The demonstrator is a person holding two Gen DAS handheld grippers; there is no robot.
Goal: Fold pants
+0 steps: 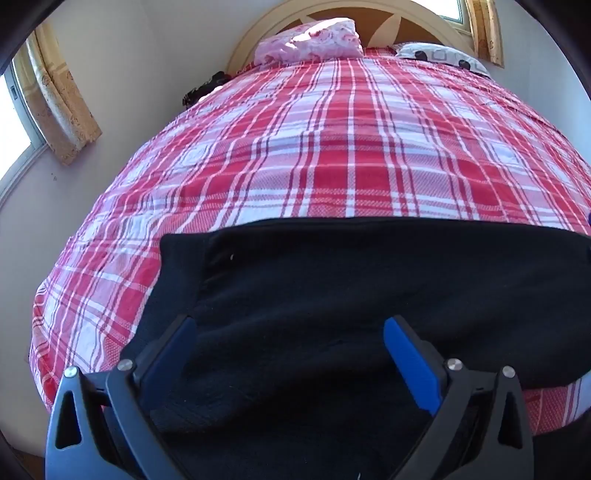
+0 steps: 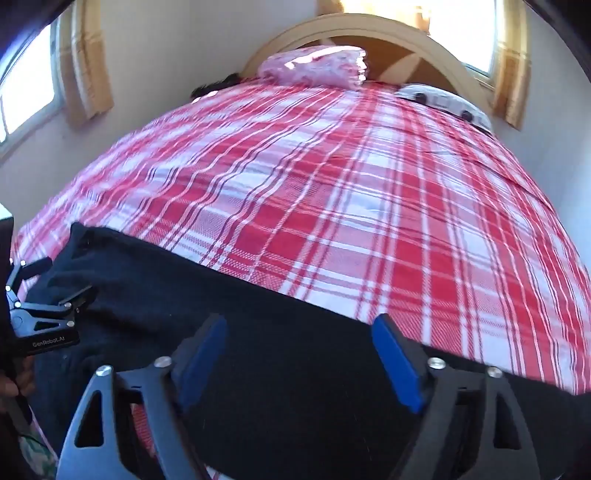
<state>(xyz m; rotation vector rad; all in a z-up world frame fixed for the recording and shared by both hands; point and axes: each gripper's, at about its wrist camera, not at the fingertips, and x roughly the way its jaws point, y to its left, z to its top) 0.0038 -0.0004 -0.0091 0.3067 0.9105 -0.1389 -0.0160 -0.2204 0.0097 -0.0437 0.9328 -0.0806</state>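
Note:
Black pants [image 1: 369,280] lie across the near end of the red plaid bed, one end hanging over the near edge. In the left wrist view my left gripper [image 1: 290,325] is open, its blue-padded fingers [image 1: 410,358] standing wide apart just above the dark cloth. In the right wrist view the pants [image 2: 155,295] stretch from left to right. My right gripper [image 2: 299,325] is open over their far edge. The left gripper [image 2: 72,278] also shows at the left of this view, open at the pants' end.
The bed [image 1: 332,147] carries a red and white plaid cover. A pink pillow [image 1: 314,40] and a white patterned pillow [image 1: 443,55] lie against the curved headboard [image 2: 332,26]. Curtained windows [image 1: 18,122] sit left and right.

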